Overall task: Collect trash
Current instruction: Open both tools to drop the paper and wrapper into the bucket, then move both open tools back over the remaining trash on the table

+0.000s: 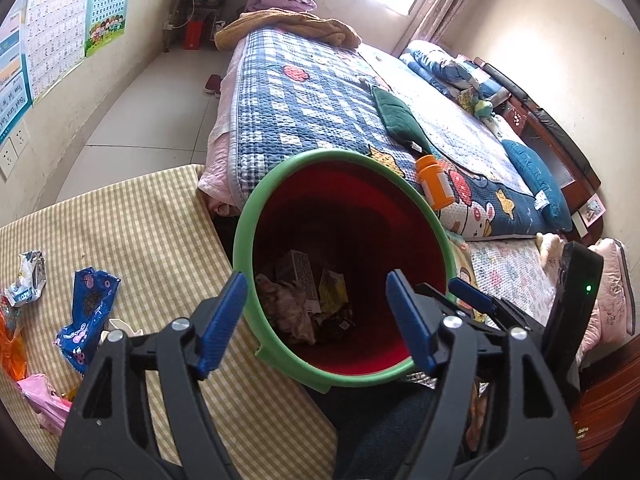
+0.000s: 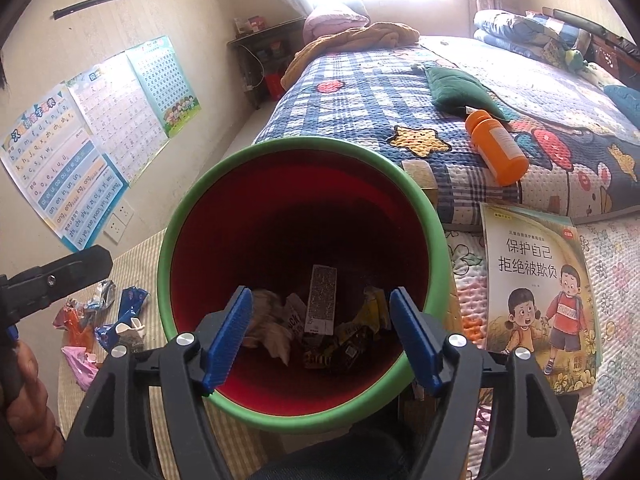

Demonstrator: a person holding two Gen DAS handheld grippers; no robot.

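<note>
A red bin with a green rim (image 1: 241,240) (image 2: 164,260) stands tilted toward me between the mat and the bed. Crumpled wrappers and a small carton (image 1: 304,292) (image 2: 320,312) lie at its bottom. My left gripper (image 1: 320,320) hangs open over the bin's mouth, with nothing between its blue pads. Beside it, my right gripper (image 2: 322,332) is also open and empty over the mouth. More trash lies on the checked mat (image 1: 152,220) to the left: a blue wrapper (image 1: 88,312) (image 2: 128,304), a silver one (image 1: 28,276), a pink one (image 1: 44,400) (image 2: 80,360).
Behind the bin is a bed with a blue checked quilt (image 1: 300,112); an orange bottle (image 1: 434,184) (image 2: 496,148) and a green cloth (image 1: 396,116) lie on it. A picture book (image 2: 536,296) lies right of the bin. A hand (image 2: 24,380) shows at the lower left.
</note>
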